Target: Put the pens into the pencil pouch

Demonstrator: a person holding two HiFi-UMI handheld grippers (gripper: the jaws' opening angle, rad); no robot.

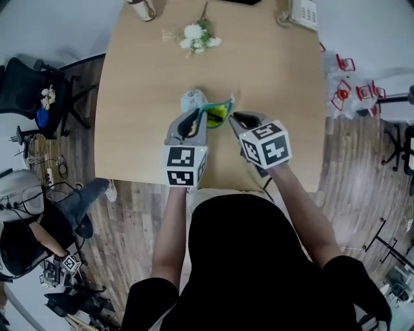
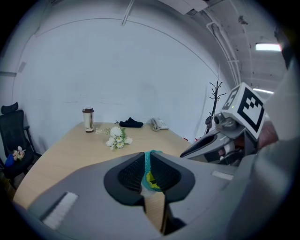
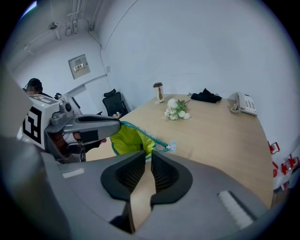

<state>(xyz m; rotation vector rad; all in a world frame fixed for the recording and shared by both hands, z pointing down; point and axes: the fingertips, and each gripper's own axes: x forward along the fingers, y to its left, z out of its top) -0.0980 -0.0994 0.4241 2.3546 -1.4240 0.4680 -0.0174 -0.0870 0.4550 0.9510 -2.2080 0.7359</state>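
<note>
Over at the near table edge, the left gripper (image 1: 197, 117) is pinched on the pencil pouch (image 1: 217, 113) rim, holding it open. The right gripper (image 1: 237, 119) sits at the pouch's 3 o'clock, jaws barely apart, empty. No pens in sight, so they're probably already in. Next is likely grabbing the zipper pull (image 3: 172, 146).

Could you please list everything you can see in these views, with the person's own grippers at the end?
table: one, light wood, centre of the head view.
pencil pouch: one, teal zipper and yellow-green lining, unzipped, near edge of the table.
flowers: one bunch, white and green, far half of the table.
tumbler: one, light with dark bands, far left corner.
telephone: one, white, far right corner.
dark cloth: one, black, far edge.
office chair: one, black, left of the table.
left gripper: one, grey, shut on the pouch's zipper edge.
right gripper: one, grey, jaws slightly apart and empty, beside the pouch.
</note>
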